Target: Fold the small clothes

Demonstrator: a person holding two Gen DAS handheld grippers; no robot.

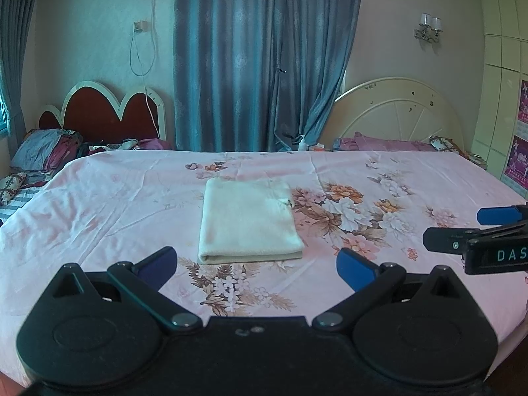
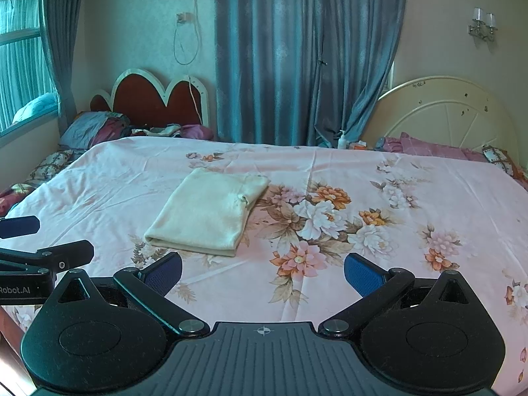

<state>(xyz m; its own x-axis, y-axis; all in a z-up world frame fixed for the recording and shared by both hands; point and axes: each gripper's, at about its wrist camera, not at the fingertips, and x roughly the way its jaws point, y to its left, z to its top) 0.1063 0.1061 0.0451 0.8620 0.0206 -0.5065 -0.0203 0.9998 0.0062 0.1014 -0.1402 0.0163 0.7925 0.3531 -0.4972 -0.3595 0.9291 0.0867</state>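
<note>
A cream garment (image 1: pixel 247 221) lies folded into a neat rectangle on the pink floral bedsheet (image 1: pixel 99 214), its thick folded edge toward me. In the right wrist view the same folded garment (image 2: pixel 208 213) lies ahead and to the left on the bedsheet (image 2: pixel 412 204). My left gripper (image 1: pixel 257 264) is open just short of its near edge, with nothing between the blue pads. My right gripper (image 2: pixel 263 274) is also open and empty, to the right of the garment. Each gripper shows at the edge of the other's view: right gripper (image 1: pixel 462 231), left gripper (image 2: pixel 49 241).
A red scalloped headboard (image 1: pixel 109 112) with piled bedding (image 1: pixel 46 151) stands at the back left. A cream round headboard (image 1: pixel 399 112) with purple pillows (image 1: pixel 386 143) is at the back right. Blue curtains (image 1: pixel 264 59) hang behind. A pump bottle (image 1: pixel 302 143) stands past the far edge.
</note>
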